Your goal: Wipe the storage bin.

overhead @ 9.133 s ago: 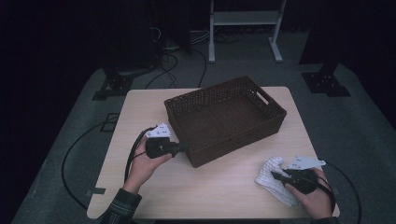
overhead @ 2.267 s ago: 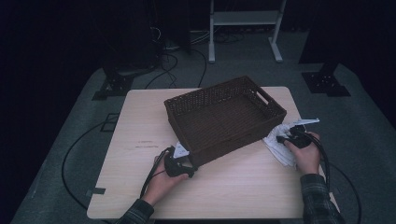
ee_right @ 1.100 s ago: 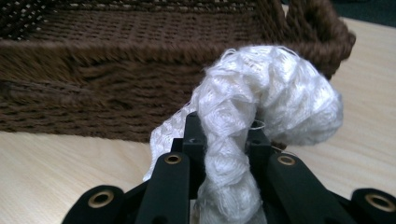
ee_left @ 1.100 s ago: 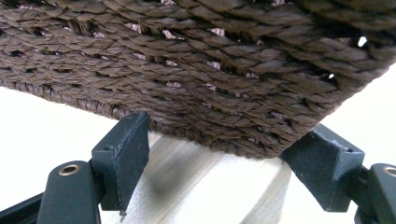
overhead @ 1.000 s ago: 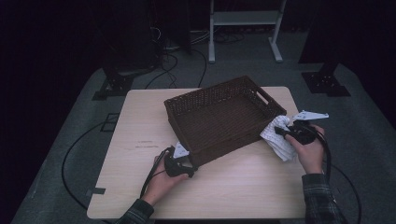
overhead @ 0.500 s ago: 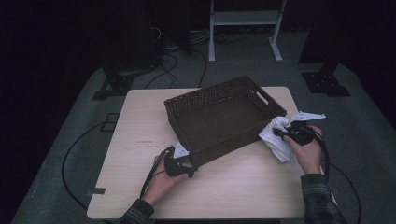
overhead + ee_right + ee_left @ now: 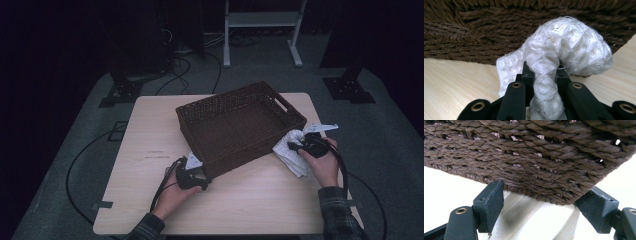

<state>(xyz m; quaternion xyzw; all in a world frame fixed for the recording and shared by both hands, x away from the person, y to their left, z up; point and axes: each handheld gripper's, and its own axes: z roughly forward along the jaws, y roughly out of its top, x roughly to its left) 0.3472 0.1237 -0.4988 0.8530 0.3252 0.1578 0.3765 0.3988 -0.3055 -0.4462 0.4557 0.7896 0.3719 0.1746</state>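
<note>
Right hand-held gripper [image 7: 541, 75] pinches white cloth [image 7: 564, 50] beside basket [image 7: 499, 25].

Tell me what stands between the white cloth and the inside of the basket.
The basket's own near-right wall. The white cloth, clamped in the right gripper, sits low beside that wall and must clear its rim. Nothing else visible blocks it.

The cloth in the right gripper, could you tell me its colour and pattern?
White cloth, waffle-textured weave; right gripper view shows it best.
</note>
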